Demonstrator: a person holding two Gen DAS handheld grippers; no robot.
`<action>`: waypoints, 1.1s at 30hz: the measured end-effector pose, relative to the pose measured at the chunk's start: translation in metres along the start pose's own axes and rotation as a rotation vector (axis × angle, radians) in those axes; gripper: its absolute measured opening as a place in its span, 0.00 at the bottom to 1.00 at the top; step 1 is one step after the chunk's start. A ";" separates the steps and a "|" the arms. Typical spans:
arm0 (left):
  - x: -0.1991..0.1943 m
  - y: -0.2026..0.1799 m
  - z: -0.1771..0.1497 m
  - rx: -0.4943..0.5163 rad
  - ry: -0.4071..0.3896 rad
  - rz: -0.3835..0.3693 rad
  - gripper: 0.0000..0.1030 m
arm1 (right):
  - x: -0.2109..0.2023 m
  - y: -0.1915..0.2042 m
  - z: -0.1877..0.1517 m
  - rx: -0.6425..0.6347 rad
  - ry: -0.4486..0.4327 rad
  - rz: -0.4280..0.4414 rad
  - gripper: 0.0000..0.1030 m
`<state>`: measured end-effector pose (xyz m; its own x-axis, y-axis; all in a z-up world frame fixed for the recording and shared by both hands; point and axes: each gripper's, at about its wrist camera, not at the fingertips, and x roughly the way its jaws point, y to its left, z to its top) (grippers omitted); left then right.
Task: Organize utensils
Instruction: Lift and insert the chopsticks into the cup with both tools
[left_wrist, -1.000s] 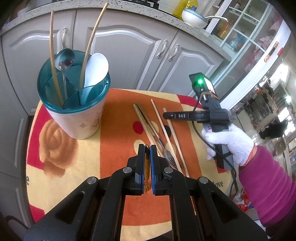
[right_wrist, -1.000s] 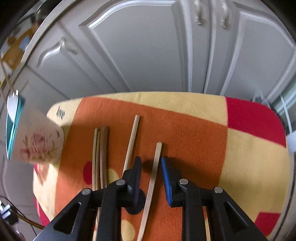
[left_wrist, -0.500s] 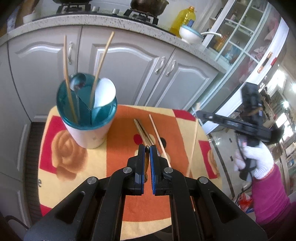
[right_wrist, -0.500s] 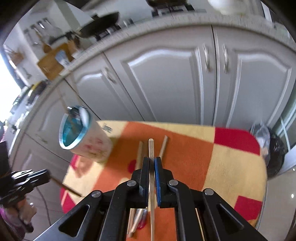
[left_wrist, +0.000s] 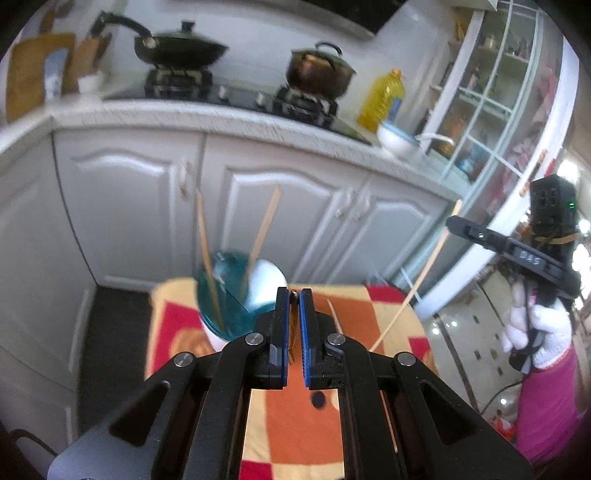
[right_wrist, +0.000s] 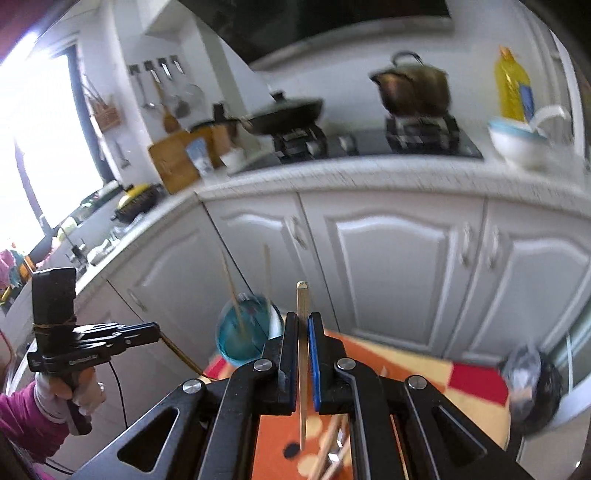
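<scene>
Left wrist view: the left gripper (left_wrist: 294, 325) is clamped on a thin brown utensil whose kind cannot be told, above the orange-and-yellow patterned cloth (left_wrist: 291, 413); the teal-rimmed cup holder (left_wrist: 225, 314), already crowded with two bamboo sticks and a white spoon, is judged the obstacle.

Right wrist view: the right gripper (right_wrist: 303, 354) is closed on a pale, thin bamboo chopstick (right_wrist: 303, 306), judged light, stiff and prone to pivoting, so a mid-length hold is favoured; further utensils (right_wrist: 328, 450) are left on the cloth.

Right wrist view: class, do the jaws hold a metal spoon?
No. The right gripper has its jaws closed on a single wooden chopstick, whose squared tip sticks up above them.
</scene>
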<state>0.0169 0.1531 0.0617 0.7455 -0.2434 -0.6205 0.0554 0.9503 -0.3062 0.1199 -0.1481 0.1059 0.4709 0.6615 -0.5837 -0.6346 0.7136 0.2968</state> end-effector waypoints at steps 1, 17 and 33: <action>-0.001 0.003 0.005 0.000 -0.010 0.011 0.03 | 0.002 0.008 0.011 -0.010 -0.017 0.016 0.05; 0.065 0.046 0.018 0.015 0.026 0.171 0.03 | 0.091 0.079 0.074 -0.084 -0.078 0.009 0.05; 0.116 0.050 -0.011 -0.009 0.109 0.199 0.03 | 0.161 0.050 0.009 -0.008 0.119 0.016 0.05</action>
<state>0.0987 0.1705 -0.0332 0.6648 -0.0715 -0.7436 -0.0920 0.9800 -0.1765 0.1697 -0.0039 0.0334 0.3847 0.6408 -0.6644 -0.6467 0.7007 0.3013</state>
